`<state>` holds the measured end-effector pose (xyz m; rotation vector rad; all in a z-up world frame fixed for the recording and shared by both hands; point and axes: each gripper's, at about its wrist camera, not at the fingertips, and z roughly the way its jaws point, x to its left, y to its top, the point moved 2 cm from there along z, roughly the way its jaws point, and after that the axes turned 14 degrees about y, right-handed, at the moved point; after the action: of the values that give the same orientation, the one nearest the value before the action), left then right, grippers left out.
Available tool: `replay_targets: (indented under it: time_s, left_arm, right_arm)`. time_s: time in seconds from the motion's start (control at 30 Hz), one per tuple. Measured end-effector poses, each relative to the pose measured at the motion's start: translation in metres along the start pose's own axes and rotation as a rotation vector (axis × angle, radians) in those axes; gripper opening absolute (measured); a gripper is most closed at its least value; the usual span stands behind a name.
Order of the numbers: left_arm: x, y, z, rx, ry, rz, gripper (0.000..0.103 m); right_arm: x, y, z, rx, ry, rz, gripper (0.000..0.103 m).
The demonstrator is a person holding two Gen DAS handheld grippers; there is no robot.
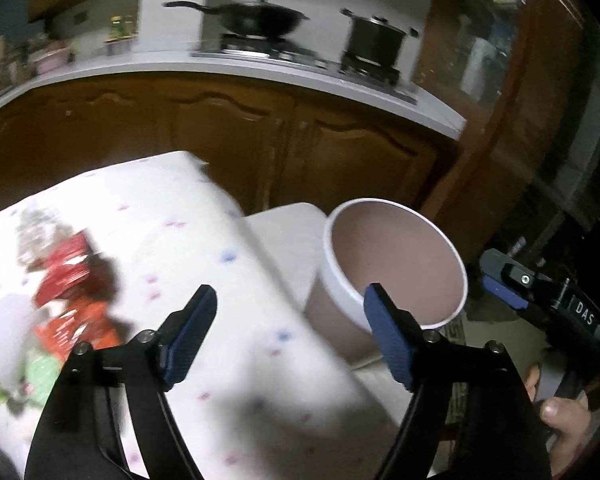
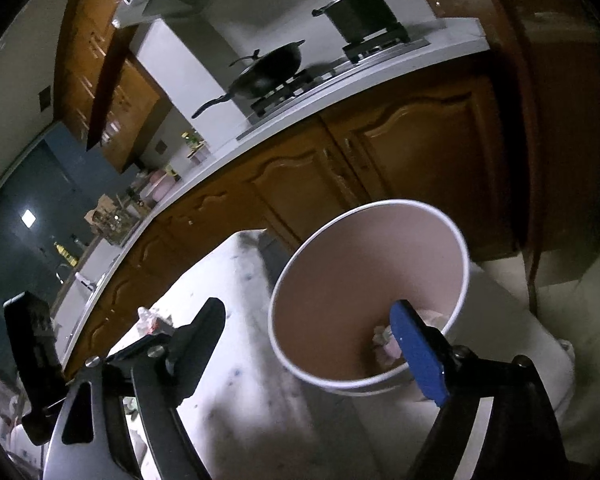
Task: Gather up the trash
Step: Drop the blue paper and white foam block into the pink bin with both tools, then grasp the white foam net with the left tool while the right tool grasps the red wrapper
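A white round bin [image 1: 396,264] with a tan inside stands beside the table; it also shows in the right wrist view [image 2: 364,280], with crumpled pale trash [image 2: 384,340] at its bottom. Red and orange wrappers [image 1: 68,276] and a green wrapper [image 1: 40,372] lie on the flowered tablecloth [image 1: 204,240] at the left. My left gripper [image 1: 290,300] is open and empty, above the table edge next to the bin. My right gripper [image 2: 308,320] is open and empty, its right finger over the bin's rim. It also shows at the right of the left wrist view [image 1: 540,292].
A wooden kitchen counter [image 1: 260,76] runs behind, with a black wok [image 1: 256,16] and a black pot [image 1: 376,36] on the stove. Brown cabinet doors [image 1: 220,136] stand below it. A pale stool or cushion [image 1: 284,236] sits between table and bin.
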<state>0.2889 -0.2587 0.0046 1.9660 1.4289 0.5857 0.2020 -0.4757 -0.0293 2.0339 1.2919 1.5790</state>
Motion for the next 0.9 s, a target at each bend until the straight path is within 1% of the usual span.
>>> replay_targets:
  time_s: [0.1, 0.3, 0.37, 0.63, 0.73, 0.9]
  left_arm:
    - [0.022, -0.007, -0.013, -0.006, 0.016, -0.038, 0.08]
    - [0.063, -0.029, -0.045, -0.047, 0.091, -0.073, 0.082]
    - [0.078, -0.035, -0.054, -0.055, 0.111, -0.089, 0.083]
    - [0.145, -0.059, -0.078, -0.048, 0.173, -0.189, 0.083]
    - [0.167, -0.066, -0.084, -0.044, 0.183, -0.228, 0.083]
    - [0.202, -0.077, -0.091, -0.037, 0.205, -0.285, 0.083]
  right_arm:
    - [0.013, -0.008, 0.001, 0.011, 0.017, -0.009, 0.089]
    - [0.041, -0.028, 0.009, 0.029, 0.088, -0.021, 0.089]
    - [0.05, -0.037, 0.012, 0.031, 0.113, -0.02, 0.091]
    - [0.08, -0.064, 0.031, 0.094, 0.166, -0.026, 0.092]
    - [0.095, -0.075, 0.035, 0.109, 0.179, -0.045, 0.092]
    - [0.115, -0.083, 0.045, 0.132, 0.206, -0.072, 0.092]
